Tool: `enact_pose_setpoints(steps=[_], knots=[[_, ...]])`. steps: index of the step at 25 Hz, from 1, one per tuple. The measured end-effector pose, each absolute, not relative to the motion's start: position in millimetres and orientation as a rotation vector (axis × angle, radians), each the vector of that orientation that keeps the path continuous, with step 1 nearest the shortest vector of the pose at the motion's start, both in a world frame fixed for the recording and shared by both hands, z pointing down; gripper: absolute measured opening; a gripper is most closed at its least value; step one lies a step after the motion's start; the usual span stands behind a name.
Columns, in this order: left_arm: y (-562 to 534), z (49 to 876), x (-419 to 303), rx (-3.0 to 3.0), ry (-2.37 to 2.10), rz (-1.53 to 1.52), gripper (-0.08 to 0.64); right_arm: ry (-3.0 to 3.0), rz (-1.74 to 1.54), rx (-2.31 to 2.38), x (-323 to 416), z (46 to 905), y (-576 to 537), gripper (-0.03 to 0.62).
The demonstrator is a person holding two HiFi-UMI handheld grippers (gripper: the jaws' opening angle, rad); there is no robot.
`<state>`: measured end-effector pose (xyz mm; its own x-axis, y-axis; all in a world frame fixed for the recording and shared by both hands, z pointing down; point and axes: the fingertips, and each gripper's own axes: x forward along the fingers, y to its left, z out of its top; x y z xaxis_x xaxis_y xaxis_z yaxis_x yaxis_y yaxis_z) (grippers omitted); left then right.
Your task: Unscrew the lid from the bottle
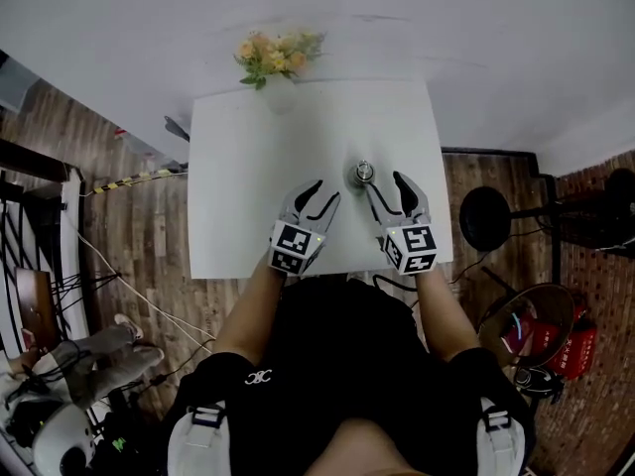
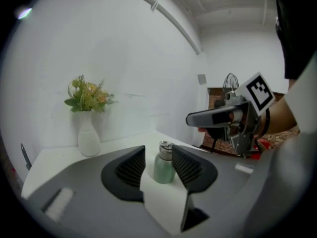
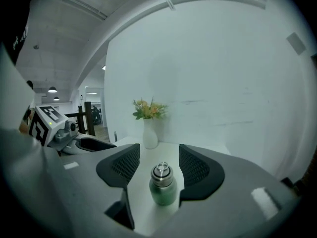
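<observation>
A small green bottle (image 1: 364,173) with a silver screw lid (image 3: 161,171) stands upright on the white table (image 1: 248,147), toward its right front. My right gripper (image 1: 385,183) is just short of it and open. In the right gripper view the bottle (image 3: 162,187) shows in the gap between the ribbed pads (image 3: 194,166), and neither pad touches it. My left gripper (image 1: 326,190) is open a little to the bottle's left. Its own view frames the bottle (image 2: 164,163) between its jaws but farther off, with the right gripper (image 2: 198,122) beyond.
A white vase of yellow flowers (image 1: 276,58) stands at the table's far edge against the white wall. A fan on a stand (image 1: 486,218) and red items (image 1: 556,340) are on the wooden floor to the right. Cables and gear lie to the left.
</observation>
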<state>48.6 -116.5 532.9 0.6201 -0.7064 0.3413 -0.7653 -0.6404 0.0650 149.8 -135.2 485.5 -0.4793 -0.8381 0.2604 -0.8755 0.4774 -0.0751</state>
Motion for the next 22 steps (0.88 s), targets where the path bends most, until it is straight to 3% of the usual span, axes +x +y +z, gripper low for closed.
enact_pose_setpoints(steps=[5,22], knots=[[-114,577,67,2.639,-1.109,0.56,0.258,-2.494,0.352,1.385,140,514,-144,0.254],[-147,648,112,2.681,-0.854,0.534,0.358,-2.201,0.527,1.325,123,578,-174,0.296]])
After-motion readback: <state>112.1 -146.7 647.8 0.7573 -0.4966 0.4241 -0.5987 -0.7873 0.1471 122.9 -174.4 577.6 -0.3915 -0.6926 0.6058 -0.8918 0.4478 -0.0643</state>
